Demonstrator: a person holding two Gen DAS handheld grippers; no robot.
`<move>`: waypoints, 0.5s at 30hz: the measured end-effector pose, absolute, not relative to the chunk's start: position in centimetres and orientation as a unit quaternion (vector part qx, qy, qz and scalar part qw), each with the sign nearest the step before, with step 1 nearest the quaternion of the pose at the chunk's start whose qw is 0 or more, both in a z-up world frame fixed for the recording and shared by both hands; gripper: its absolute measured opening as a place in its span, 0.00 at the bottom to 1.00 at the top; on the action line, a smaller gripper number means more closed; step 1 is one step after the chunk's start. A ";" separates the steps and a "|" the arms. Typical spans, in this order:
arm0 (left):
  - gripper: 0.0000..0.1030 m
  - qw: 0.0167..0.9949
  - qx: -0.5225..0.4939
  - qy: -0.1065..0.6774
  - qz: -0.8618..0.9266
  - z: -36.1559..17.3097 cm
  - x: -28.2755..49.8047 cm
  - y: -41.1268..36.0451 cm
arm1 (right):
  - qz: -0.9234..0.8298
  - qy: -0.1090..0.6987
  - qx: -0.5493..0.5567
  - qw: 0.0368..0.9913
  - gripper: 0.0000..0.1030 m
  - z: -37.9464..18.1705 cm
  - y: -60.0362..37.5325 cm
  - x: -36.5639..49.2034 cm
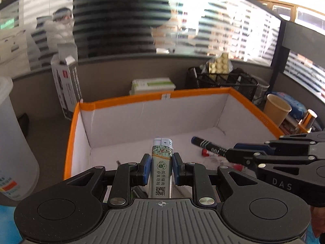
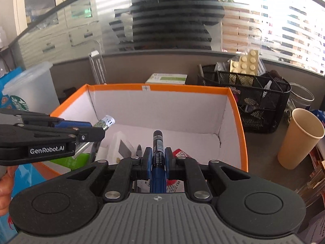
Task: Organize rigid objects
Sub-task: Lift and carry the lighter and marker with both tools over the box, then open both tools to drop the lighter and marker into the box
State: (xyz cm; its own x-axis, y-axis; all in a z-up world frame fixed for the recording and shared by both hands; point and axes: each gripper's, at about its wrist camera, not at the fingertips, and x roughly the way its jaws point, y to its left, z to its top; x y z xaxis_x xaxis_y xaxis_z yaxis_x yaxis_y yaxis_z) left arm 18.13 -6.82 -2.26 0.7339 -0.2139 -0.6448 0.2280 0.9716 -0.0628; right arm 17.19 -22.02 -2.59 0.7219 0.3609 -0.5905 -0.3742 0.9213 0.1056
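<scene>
While over 1 box (image 1: pixel 203 92), 1 lighter (image 1: pixel 161 162), 1 marker (image 2: pixel 158 144)

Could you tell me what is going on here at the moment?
A person is sorting small items with a handheld gripper in each hand. The left gripper is shut on a lighter, and the right gripper is shut on a blue marker. Both are held over the orange-rimmed box, which already has a few small things at its near end. Neither item has been let go yet. A mesh organizer and a paper cup stand to the box's right.
</scene>
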 end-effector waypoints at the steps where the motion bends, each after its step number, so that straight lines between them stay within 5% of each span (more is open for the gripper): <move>1: 0.20 0.928 0.008 0.353 -0.117 -2.6 18.4 -6.8 | 0.195 0.319 -0.015 0.928 0.12 -2.8 -21.8 17.4; 4: 0.24 0.931 0.018 0.350 -0.101 -3.2 18.6 -7.0 | 0.184 0.327 -0.032 0.926 0.12 -3.3 -21.3 17.8; 6: 0.36 0.931 0.014 0.350 -0.102 -3.3 18.7 -6.9 | 0.180 0.329 -0.036 0.926 0.13 -3.7 -21.0 18.0; 8: 0.69 0.932 0.010 0.346 -0.105 -3.2 18.6 -6.9 | 0.178 0.330 -0.032 0.926 0.17 -4.0 -21.0 18.0; 15: 0.96 0.948 -0.006 0.308 -0.079 -1.1 16.5 -6.0 | 0.168 0.288 -0.024 0.942 0.29 -2.0 -21.2 15.8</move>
